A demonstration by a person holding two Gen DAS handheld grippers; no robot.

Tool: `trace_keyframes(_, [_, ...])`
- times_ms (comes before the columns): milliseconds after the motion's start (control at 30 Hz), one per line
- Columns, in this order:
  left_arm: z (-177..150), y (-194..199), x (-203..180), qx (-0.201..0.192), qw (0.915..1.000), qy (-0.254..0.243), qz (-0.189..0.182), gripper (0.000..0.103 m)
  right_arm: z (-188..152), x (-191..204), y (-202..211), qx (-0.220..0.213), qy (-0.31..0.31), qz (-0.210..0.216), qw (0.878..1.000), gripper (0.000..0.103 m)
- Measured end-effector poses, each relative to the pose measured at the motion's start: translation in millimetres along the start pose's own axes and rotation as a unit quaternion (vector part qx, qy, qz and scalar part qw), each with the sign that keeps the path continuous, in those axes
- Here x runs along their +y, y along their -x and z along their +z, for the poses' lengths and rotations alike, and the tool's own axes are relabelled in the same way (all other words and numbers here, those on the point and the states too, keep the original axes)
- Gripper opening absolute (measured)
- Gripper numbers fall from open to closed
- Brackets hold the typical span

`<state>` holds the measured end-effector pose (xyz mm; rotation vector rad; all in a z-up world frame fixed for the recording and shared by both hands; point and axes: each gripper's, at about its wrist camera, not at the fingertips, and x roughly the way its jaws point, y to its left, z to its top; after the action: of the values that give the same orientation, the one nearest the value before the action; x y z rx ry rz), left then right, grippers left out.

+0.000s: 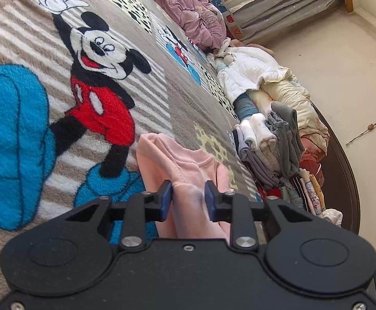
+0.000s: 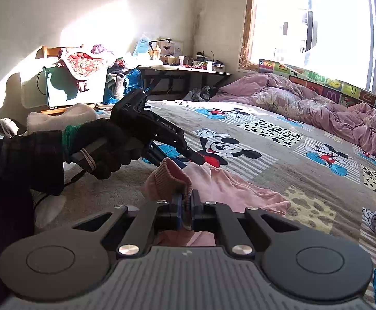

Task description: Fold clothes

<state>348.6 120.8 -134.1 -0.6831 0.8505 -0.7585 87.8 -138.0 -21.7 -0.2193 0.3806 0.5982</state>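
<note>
While both grippers pinch the pink garment (image 1: pixel 180 160), blanket (image 1: pixel 162 98) lies bare beyond.

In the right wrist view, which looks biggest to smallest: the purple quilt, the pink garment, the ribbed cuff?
1. Purple quilt, though farther away.
2. Pink garment.
3. Ribbed cuff, held in the right gripper.

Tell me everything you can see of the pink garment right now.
The pink sweatshirt is soft, fleecy-looking knit with a ribbed cuff and a round neckline. It lies rumpled on the cartoon-mouse blanket. The right gripper pinches the cuff; the left gripper straddles a bunched fold, jaws partly apart.
</note>
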Motion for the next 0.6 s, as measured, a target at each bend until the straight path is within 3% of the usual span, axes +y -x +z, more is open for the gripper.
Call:
trace_keyframes(267, [7.7, -19.8, 8.1, -0.023, 0.9988, 0.042, -0.012, 0.009, 8.1, 8.1, 7.4, -0.032, 0.028, -0.022, 0.999, 0.008])
trace_keyframes(400, [10.6, -28.3, 18.0, -0.027, 0.9969, 0.072, -0.014, 0.009, 5.8, 38.3, -4.6, -0.002, 0.107, 0.005, 0.994, 0.008])
trace_keyframes(600, [12.2, -27.3, 22.6, -0.024, 0.9968, 0.077, -0.006, 0.009, -19.9, 96.9, -31.4, 0.063, 0.219, 0.057, 0.972, 0.008])
